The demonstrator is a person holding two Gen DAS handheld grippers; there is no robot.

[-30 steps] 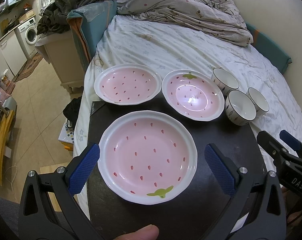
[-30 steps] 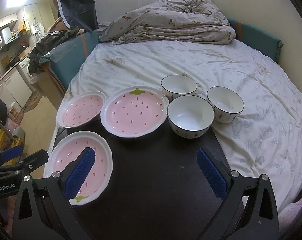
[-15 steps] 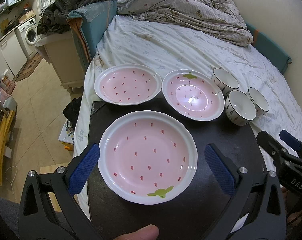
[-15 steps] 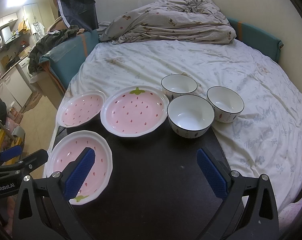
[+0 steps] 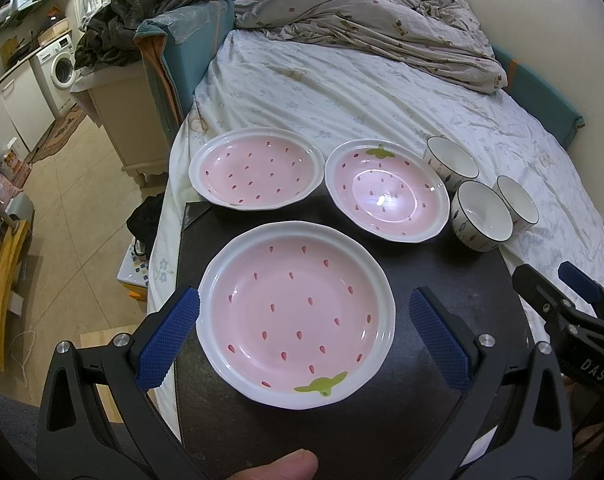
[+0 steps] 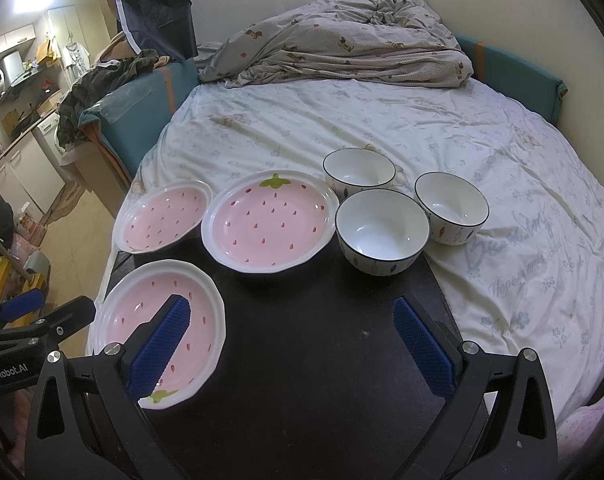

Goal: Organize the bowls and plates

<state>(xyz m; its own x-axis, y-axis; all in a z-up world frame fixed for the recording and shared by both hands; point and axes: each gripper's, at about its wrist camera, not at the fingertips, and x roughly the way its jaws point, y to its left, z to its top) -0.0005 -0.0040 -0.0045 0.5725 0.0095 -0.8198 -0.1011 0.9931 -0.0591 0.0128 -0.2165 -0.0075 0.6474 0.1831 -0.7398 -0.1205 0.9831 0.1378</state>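
1. The left gripper (image 5: 303, 322) is held spread wide, its blue ribbed pads to either side of the nearest pink strawberry-patterned ceramic plate (image 5: 296, 314); nothing is gripped.
2. The right gripper (image 6: 290, 344) is likewise held wide open and empty above the black tabletop (image 6: 313, 340).
3. Two more pink strawberry plates (image 6: 270, 222) are seen side by side at the tabletop's far edge.
4. Three white dark-rimmed ceramic bowls (image 6: 381, 232) are clustered just beside them, against the white floral bedsheet (image 6: 381, 124).
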